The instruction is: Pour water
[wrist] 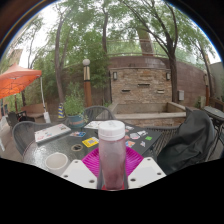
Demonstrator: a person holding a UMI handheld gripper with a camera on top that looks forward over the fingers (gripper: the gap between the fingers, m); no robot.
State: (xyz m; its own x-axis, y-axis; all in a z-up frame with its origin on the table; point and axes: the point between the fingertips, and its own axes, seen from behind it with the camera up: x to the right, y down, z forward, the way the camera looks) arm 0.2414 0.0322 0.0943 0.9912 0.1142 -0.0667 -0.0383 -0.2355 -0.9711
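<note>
A clear bottle (112, 160) with a white cap stands upright between my gripper's (112, 170) two fingers. Both magenta pads (92, 163) press on the bottle's sides, so the gripper is shut on it. The bottle is held above a dark round patio table (60, 147). A white cup (56, 161) sits on that table, to the left of the left finger and a little ahead of it.
Several small packets and boxes (90, 142) lie on the table ahead of the bottle, with a flat white box (52, 132) further left. A dark chair with a jacket (190, 145) stands at the right. A brick wall (140, 85) and trees rise beyond.
</note>
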